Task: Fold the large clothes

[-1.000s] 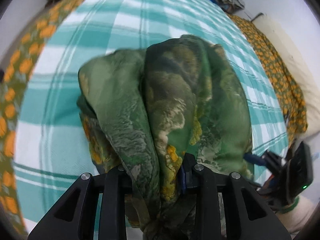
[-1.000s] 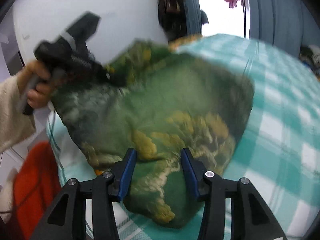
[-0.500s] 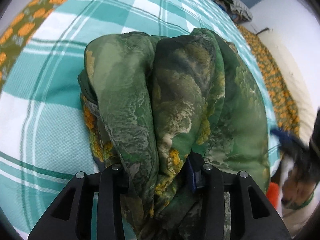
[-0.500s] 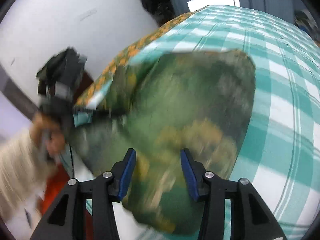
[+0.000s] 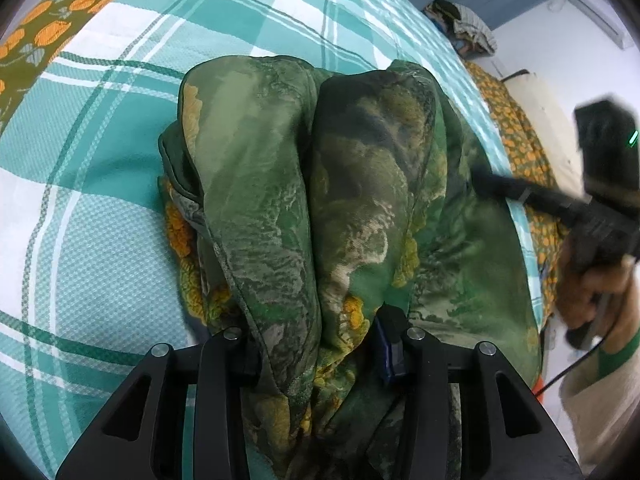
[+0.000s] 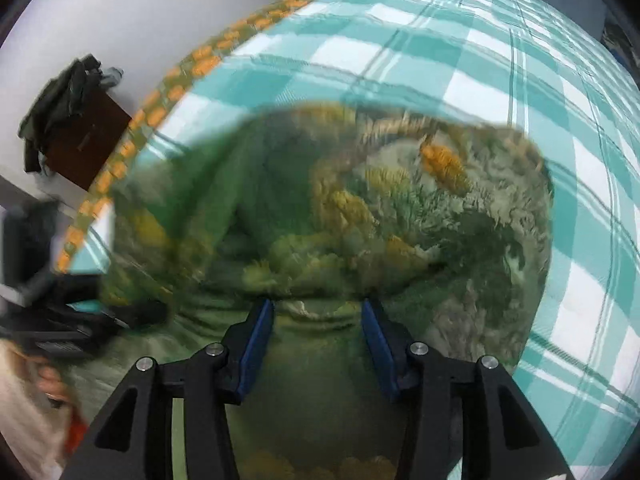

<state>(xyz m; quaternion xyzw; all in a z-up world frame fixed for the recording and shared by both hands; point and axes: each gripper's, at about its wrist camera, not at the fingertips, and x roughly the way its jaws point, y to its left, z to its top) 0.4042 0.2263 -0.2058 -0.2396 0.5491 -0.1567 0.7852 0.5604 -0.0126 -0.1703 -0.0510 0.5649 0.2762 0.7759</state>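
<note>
Left wrist view: left gripper (image 5: 316, 344) clamped on a thick bunch of green garment (image 5: 312, 184), cloth squeezed between the two fingers at 6 o'clock. Garment silky, mottled dark and light green with pale cream streaks and orange-yellow patches, gathered into two long rounded folds running toward 12 o'clock. Orange-printed layers peeking out at the 9 o'clock edge of the pile. Resting on a teal-and-white checked bedspread (image 5: 100, 128), which fills the frame from 7 to 1 o'clock. Olive border with orange flowers (image 5: 60, 12) at 10 o'clock, and again along the bed's 3 o'clock side. Right gripper (image 5: 486, 182) at 3 o'clock, blurred, tip touching the garment's edge; held in a hand (image 5: 588, 280) with a cream sleeve. Heap of clothes (image 5: 464, 24) at 1 o'clock, white wall beyond.

Right wrist view: right gripper (image 6: 318, 340) with blue-padded fingers spread apart, green cloth lying between them but not pinched. Garment (image 6: 360, 216) blurred, spread as a broad mound from centre to 6 o'clock, orange blotches toward 1 o'clock. Checked bedspread (image 6: 440, 40) from 12 to 4 o'clock, flowered border (image 6: 168, 84) at 10 o'clock. Left gripper (image 6: 60, 320) at 8 o'clock, blurred, at the garment's edge. Dark cloth (image 6: 60, 100) draped on brown furniture (image 6: 88, 140) against a white wall at 10 o'clock.
</note>
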